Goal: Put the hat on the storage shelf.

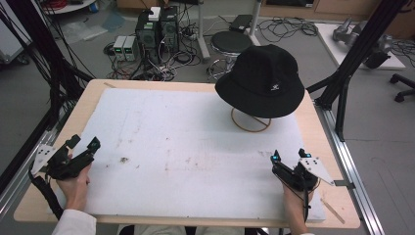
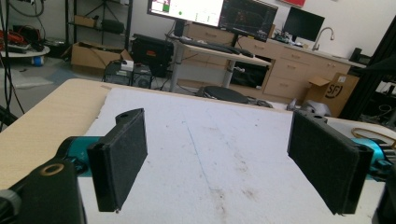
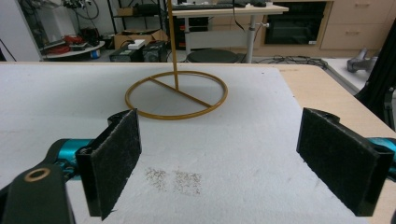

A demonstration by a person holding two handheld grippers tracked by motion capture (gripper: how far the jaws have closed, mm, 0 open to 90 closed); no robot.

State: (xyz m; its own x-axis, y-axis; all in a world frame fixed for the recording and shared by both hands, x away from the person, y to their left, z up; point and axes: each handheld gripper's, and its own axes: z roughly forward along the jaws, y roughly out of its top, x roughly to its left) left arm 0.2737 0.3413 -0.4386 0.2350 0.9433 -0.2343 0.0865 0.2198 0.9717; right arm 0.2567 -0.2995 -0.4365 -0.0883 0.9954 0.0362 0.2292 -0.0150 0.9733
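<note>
A black bucket hat (image 1: 264, 81) sits on top of a thin gold stand, whose round base ring (image 1: 250, 122) rests on the white mat at the back right. In the right gripper view the ring (image 3: 176, 95) and its upright rod (image 3: 172, 42) stand straight ahead, well beyond the jaws. My left gripper (image 1: 83, 143) is held at the mat's front left, open, nothing between its pads (image 2: 119, 158). My right gripper (image 1: 289, 154) is held at the front right, open and empty, with its pads (image 3: 112, 161) wide apart.
A white foam mat (image 1: 186, 147) with brown stains covers most of the wooden table (image 1: 333, 142). Black frame posts (image 1: 359, 49) rise at the right and left edges. A stool (image 1: 231, 43), computers (image 1: 156, 29) and cables lie on the floor behind the table.
</note>
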